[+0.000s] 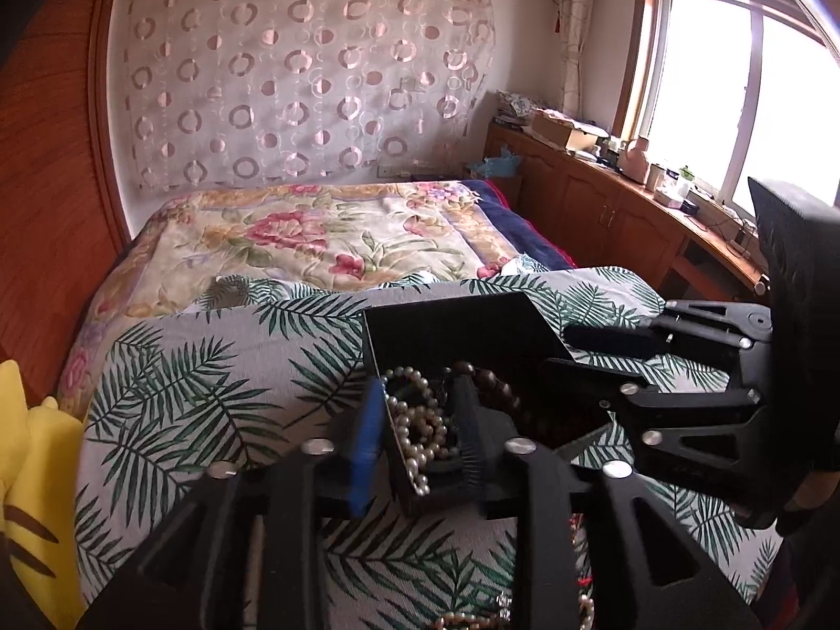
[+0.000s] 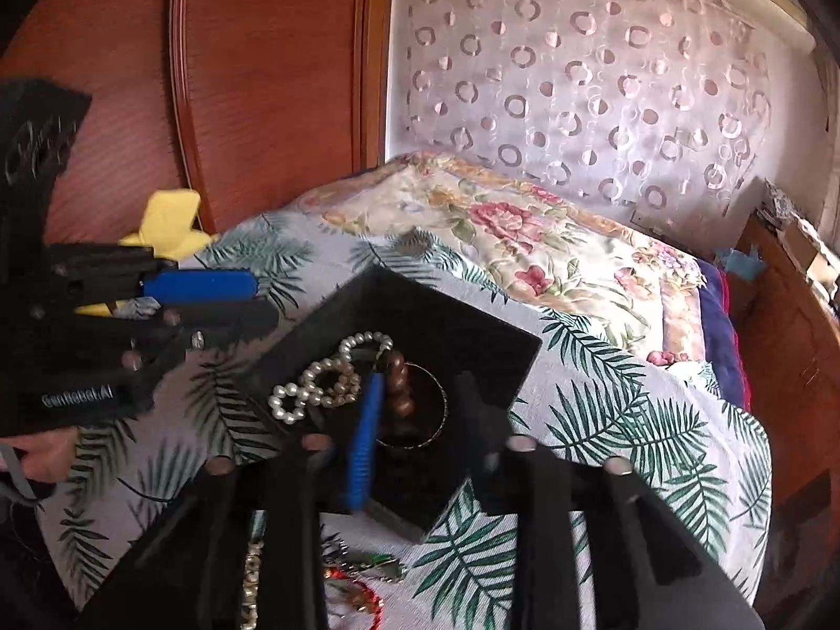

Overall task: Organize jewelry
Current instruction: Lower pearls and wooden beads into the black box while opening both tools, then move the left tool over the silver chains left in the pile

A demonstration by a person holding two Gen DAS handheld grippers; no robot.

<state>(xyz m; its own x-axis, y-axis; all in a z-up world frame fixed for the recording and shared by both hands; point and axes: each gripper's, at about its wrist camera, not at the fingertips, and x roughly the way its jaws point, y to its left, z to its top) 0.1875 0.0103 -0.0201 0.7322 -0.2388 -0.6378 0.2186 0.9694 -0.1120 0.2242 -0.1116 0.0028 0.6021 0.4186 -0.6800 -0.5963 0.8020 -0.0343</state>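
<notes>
An open black box sits on the leaf-print cloth. Inside lie a white pearl string, a brown bead bracelet and a thin bangle. My left gripper hovers at the box's near left corner with its jaws apart; the pearls show in the gap below them, with no pad touching. In the right wrist view the left gripper holds nothing. My right gripper is over the box, open, with the brown beads beside its blue finger. From the left wrist view the right gripper reaches in from the right.
More loose jewelry lies on the cloth close in front of the box. A yellow plush toy sits at the left, by the wooden wardrobe. A floral blanket covers the bed beyond. Wooden cabinets run under the window.
</notes>
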